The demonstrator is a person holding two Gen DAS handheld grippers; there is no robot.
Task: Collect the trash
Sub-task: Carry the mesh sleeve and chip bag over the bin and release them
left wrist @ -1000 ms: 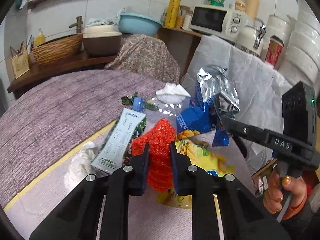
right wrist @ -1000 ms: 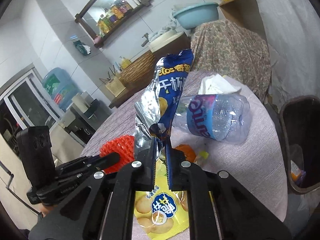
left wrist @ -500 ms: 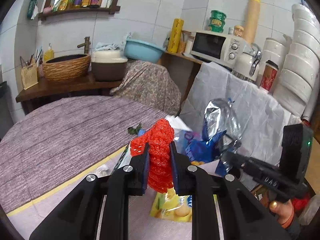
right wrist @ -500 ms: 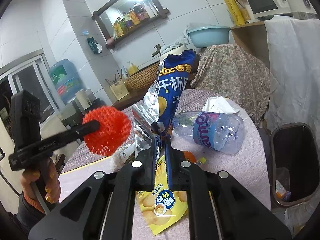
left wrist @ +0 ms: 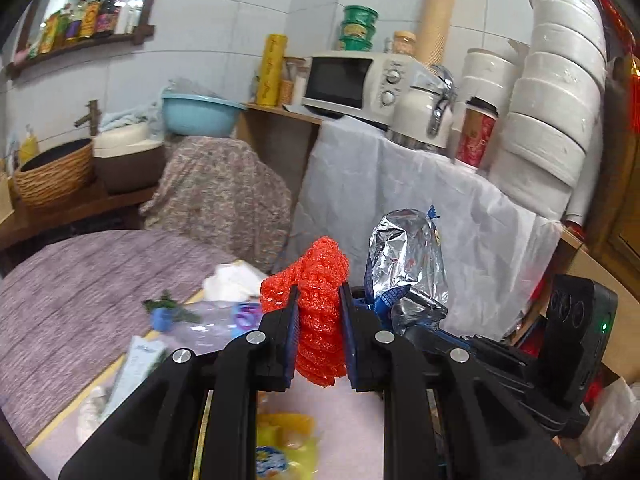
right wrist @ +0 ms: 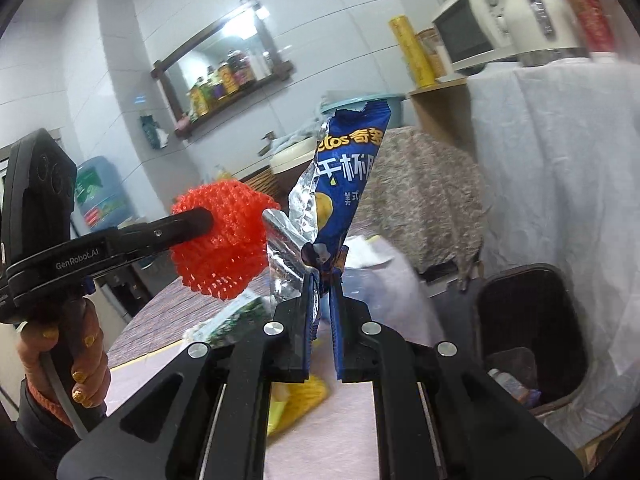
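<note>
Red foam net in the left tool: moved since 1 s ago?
Yes. The red foam net, clamped in the left tool, rose off the table and now hangs level with the covered chair.

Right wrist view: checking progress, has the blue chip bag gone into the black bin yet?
No, the blue chip bag stands clamped in the right gripper, left of the black bin.

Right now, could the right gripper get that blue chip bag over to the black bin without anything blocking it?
Probably yes. The right gripper holds the blue chip bag in the air, and the black bin stands open to its right with nothing between them.
</note>
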